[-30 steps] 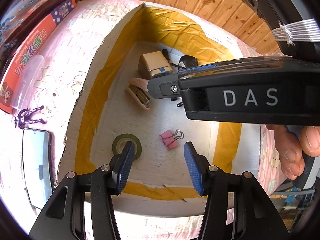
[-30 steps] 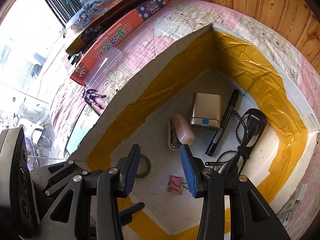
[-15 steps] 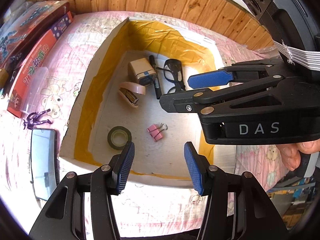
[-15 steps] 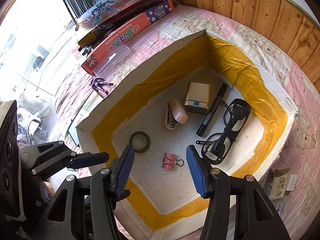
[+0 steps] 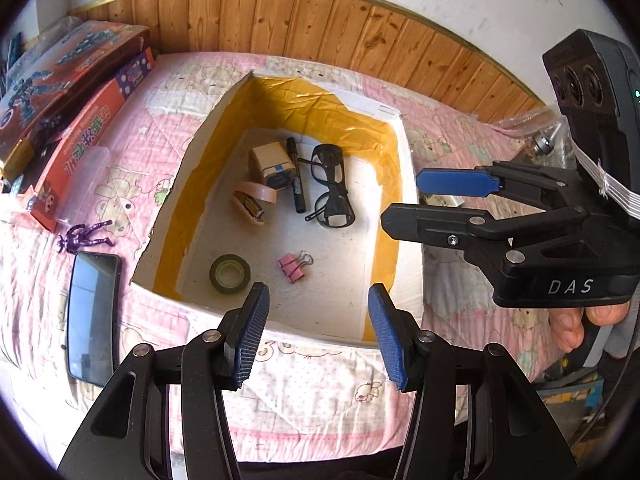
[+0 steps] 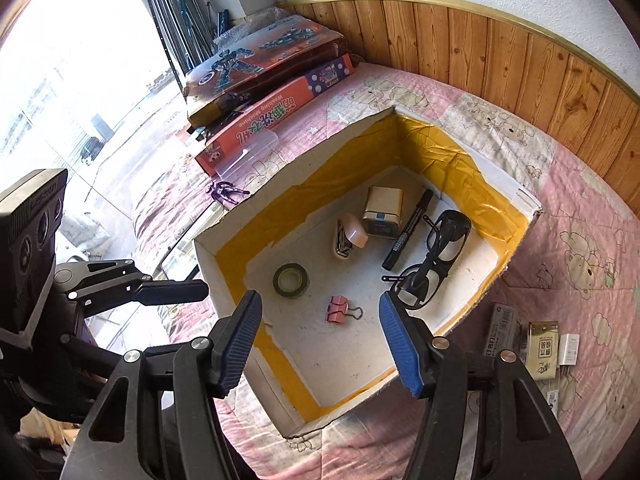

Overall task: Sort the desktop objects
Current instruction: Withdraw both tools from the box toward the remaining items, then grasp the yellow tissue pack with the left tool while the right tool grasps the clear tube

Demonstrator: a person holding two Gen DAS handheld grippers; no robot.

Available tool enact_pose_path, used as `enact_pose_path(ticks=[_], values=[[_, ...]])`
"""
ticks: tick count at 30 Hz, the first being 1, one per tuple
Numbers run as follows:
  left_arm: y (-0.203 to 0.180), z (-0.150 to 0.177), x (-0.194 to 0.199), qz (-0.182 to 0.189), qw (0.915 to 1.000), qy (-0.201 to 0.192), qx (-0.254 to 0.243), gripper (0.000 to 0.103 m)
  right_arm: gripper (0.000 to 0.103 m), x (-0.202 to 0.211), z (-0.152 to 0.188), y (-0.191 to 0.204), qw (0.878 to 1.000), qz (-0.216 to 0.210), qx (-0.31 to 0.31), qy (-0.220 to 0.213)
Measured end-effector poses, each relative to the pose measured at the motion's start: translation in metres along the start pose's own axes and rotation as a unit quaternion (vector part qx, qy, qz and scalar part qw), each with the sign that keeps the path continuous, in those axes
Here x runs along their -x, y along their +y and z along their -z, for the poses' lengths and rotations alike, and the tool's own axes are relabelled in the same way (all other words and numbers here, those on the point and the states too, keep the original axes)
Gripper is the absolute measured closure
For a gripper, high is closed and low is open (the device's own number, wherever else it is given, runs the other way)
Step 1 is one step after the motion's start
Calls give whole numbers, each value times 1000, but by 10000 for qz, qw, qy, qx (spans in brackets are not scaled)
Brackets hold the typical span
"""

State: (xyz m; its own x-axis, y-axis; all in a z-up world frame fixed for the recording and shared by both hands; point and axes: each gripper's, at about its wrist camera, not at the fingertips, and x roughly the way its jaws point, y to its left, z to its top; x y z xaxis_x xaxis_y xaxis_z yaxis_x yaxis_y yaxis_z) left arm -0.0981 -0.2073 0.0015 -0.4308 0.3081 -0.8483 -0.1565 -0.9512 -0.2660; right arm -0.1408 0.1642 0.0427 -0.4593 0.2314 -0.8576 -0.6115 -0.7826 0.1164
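Pulling both grippers back and up from the box, I now see all of it where a second ago its floor filled both views. My left gripper hangs over the near wall, jaws apart and empty; my right gripper is likewise spread, holding nothing. Inside lie the tape, clip, stapler, marker, glasses and a tan case toward the far wall. Nothing came out with me, so I judge that drop finished. The phone and figurine lie on the bed left of the box, likely next.
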Motion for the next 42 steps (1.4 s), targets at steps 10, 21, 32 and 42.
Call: enact_pose_path(ticks=[10, 21, 32, 42], values=[[-50, 3, 9, -219, 9979, -260, -550, 49, 41, 40, 44, 0, 9965, 211, 69, -807], [-97, -1, -9, -173, 9958, -278, -851, 49, 40, 80, 93, -36, 9832, 200, -414, -1766], [-147, -10, -53, 170, 9940, 26, -1082, 49, 40, 95, 151, -111, 9608, 486, -1517, -2271], [-185, -33, -121, 396, 9942, 468, -888, 49, 43, 64, 185, -181, 9532, 1169, -2208, -1702]])
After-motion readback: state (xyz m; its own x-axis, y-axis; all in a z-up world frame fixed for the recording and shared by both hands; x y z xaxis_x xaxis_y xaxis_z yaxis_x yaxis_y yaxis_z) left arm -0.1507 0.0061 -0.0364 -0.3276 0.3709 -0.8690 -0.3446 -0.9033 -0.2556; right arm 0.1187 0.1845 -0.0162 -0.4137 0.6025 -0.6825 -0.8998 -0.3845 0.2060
